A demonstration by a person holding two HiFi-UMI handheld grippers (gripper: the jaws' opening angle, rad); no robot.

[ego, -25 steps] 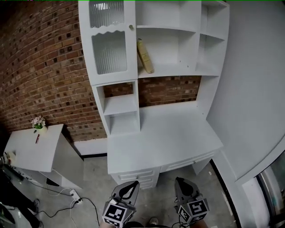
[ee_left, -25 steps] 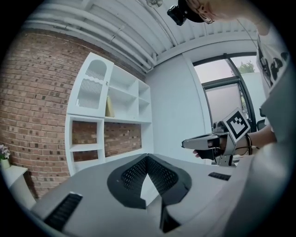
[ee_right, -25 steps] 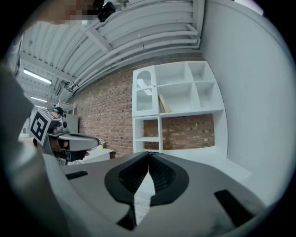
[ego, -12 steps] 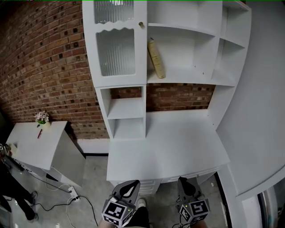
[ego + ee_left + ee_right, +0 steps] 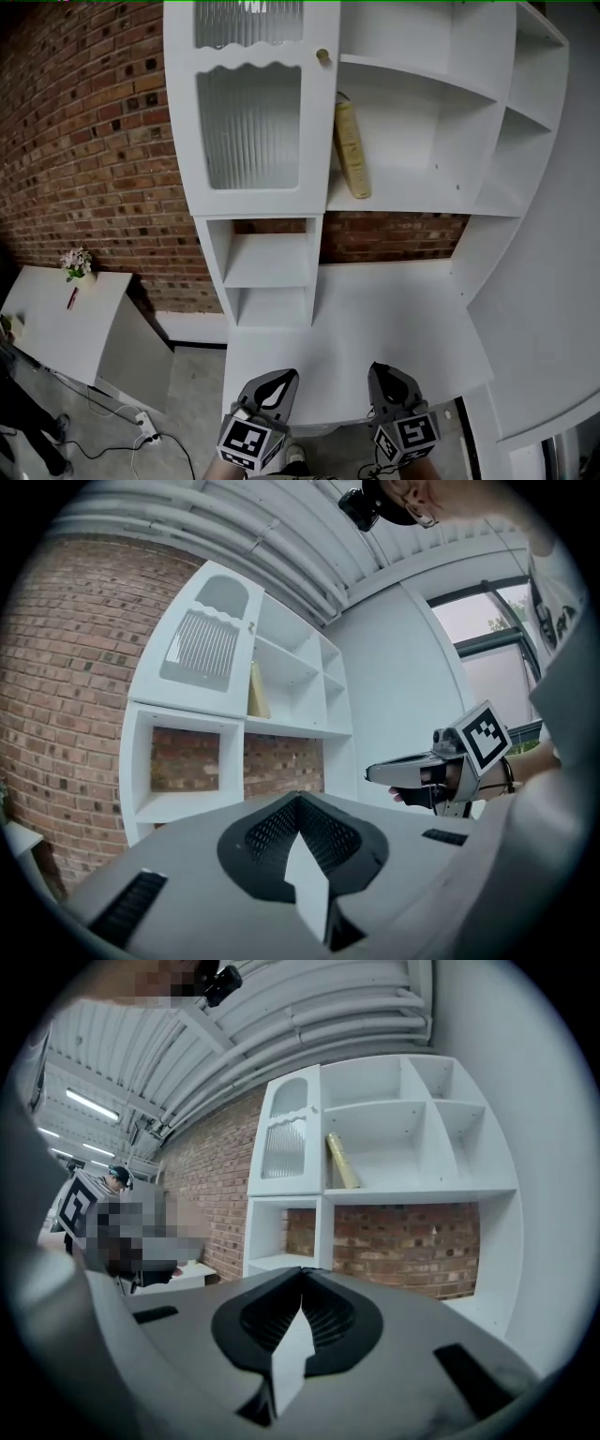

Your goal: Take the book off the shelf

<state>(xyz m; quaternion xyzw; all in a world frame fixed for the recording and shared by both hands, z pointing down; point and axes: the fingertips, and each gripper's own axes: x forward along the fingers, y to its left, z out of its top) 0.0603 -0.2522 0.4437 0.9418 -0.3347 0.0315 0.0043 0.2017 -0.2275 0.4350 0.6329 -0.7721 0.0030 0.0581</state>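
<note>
Book (image 5: pixel 352 150) sits on the upper shelf of the white shelf unit (image 5: pixel 487 141), leaning tilted, just right of the ribbed-glass door (image 5: pixel 248 127); neither gripper touches it. Scene left to right: small white table (image 5: pixel 56 319) with flowers (image 5: pixel 75 262) by the brick wall (image 5: pixel 84 141), then the unit above the desk top (image 5: pixel 394 314). Left gripper (image 5: pixel 281 377) and right gripper (image 5: pixel 382 372) are low at the desk's front edge, well apart from the book, both jaws closed together, nothing between them.
</note>
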